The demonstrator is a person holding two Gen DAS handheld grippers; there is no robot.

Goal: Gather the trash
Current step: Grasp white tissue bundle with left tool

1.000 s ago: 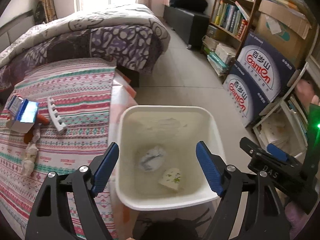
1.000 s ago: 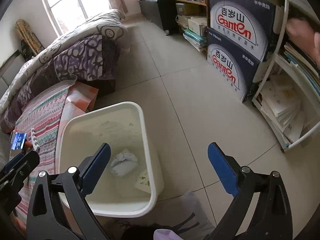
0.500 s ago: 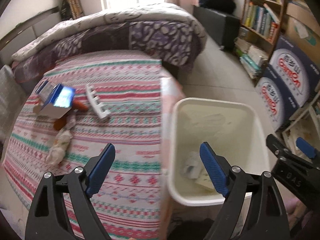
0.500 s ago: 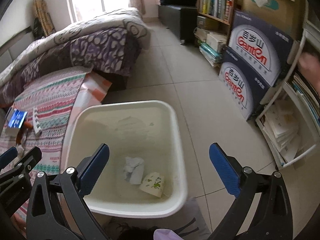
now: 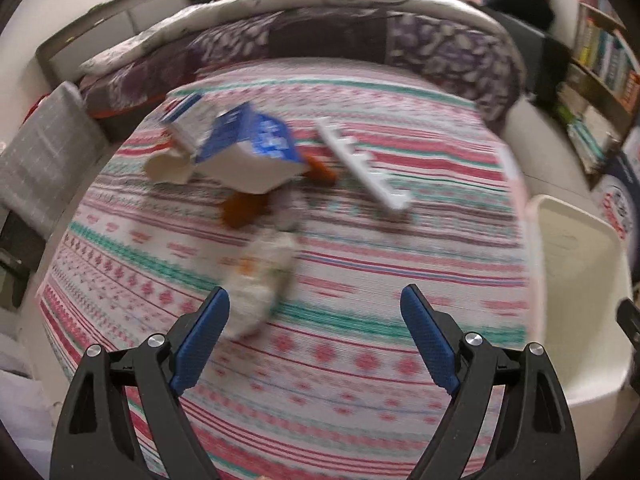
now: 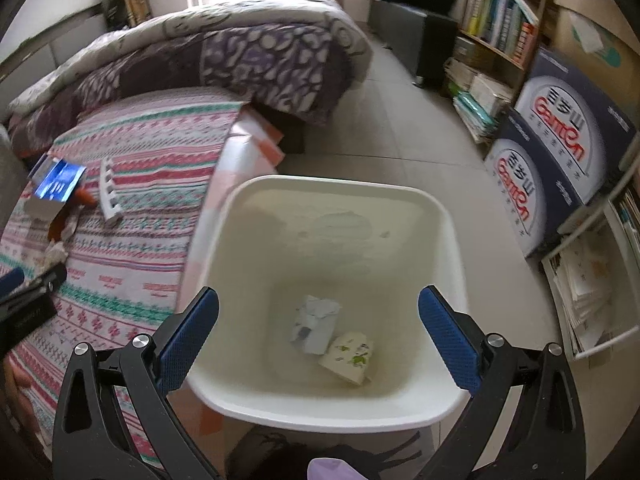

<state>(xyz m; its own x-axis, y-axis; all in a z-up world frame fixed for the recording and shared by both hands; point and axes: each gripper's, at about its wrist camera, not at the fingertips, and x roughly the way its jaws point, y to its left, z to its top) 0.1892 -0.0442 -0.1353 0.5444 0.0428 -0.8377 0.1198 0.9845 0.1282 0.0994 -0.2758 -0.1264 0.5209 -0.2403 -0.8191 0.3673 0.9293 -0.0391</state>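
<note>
The left gripper (image 5: 314, 306) hangs over the striped bedspread (image 5: 360, 360) with its blue-padded jaws spread wide and nothing between them; they have just been opening a little further. The right gripper (image 6: 318, 306) is likewise spread apart and empty, poised above the open mouth of the white trash bin (image 6: 448, 216).

In the left wrist view, which is smeared by motion, a crumpled pale wrapper (image 5: 262, 276) lies on the bedspread just above and beside the left finger's pad (image 5: 200, 340), at the lower middle of the frame. Above it, toward the upper left, sits a blue-and-white carton (image 5: 248, 152) lying on its side, with a torn white cup-like piece (image 5: 168, 166) at its left and some orange-brown scraps (image 5: 240, 210) under and beside it. To the right of the carton a white comb-shaped plastic strip (image 5: 362, 164) lies slantwise. The bin's rim (image 5: 576, 224) shows at the right edge of that frame, next to the bed.

In the right wrist view the bin fills the middle of the frame. On its bottom lie a crumpled white paper (image 6: 316, 322) and, touching it at the lower right, a small paper cup with green print (image 6: 352, 356) on its side. The carton, strip and scraps appear small at the left edge, on the bedspread, with the left gripper's dark body low at the left edge. A purple patterned quilt (image 6: 248, 56) is heaped at the top, and blue printed boxes (image 6: 560, 152) stand on the tiled floor (image 6: 400, 120) at the right, before bookshelves (image 6: 504, 16).
</note>
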